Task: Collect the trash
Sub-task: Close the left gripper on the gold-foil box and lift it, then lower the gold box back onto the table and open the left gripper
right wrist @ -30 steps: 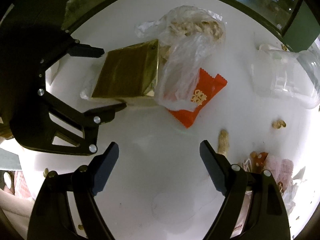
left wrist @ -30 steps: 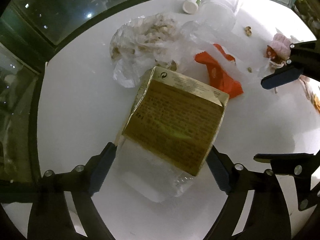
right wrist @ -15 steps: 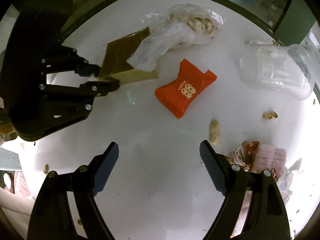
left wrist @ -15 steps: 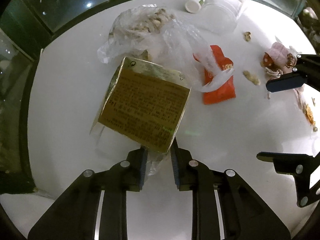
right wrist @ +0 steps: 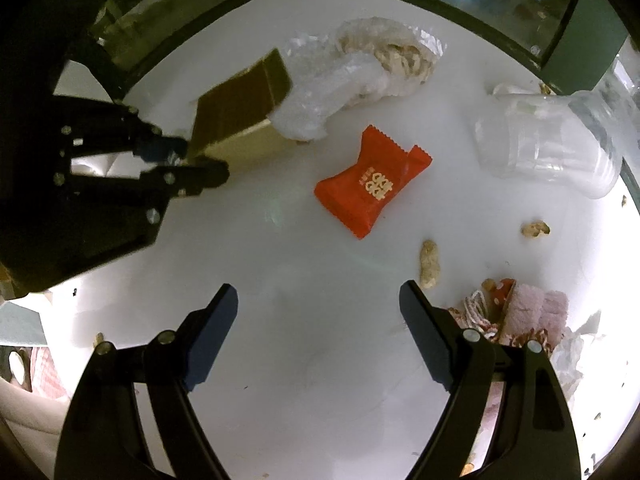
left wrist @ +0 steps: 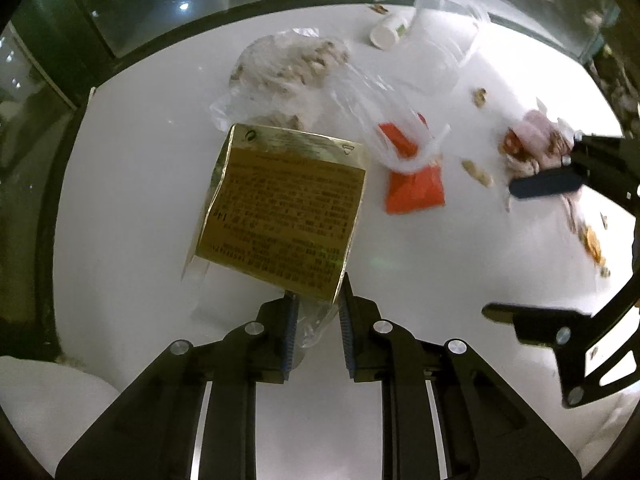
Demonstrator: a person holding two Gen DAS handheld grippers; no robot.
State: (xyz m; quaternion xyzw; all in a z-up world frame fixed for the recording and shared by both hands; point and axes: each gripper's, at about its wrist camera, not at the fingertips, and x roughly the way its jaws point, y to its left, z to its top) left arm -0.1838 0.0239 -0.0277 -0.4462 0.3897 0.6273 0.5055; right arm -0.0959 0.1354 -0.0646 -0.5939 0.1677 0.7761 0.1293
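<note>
My left gripper [left wrist: 316, 320] is shut on the near corner of a gold box [left wrist: 280, 208] in clear wrap and holds it tilted above the white table [left wrist: 120, 200]; both also show in the right wrist view, gripper [right wrist: 188, 164], box [right wrist: 240, 116]. A clear plastic bag [left wrist: 296, 64] with peanut shells lies behind the box and drapes over a red snack wrapper [left wrist: 414, 188]. In the right wrist view the red wrapper [right wrist: 372, 188] lies bare ahead of my right gripper [right wrist: 318, 312], which is open and empty above the table.
A crushed clear plastic cup [right wrist: 548, 144] lies at the far right. Peanut shells [right wrist: 430, 264] and a pink-and-red trash pile [right wrist: 516, 312] lie to the right of my right gripper. A small white bottle [left wrist: 386, 32] lies at the far table edge near dark windows.
My left gripper closed on the gold box's corner and lifted it, dragging the plastic bag leftward off the red wrapper. My right gripper stayed open and barely moved.
</note>
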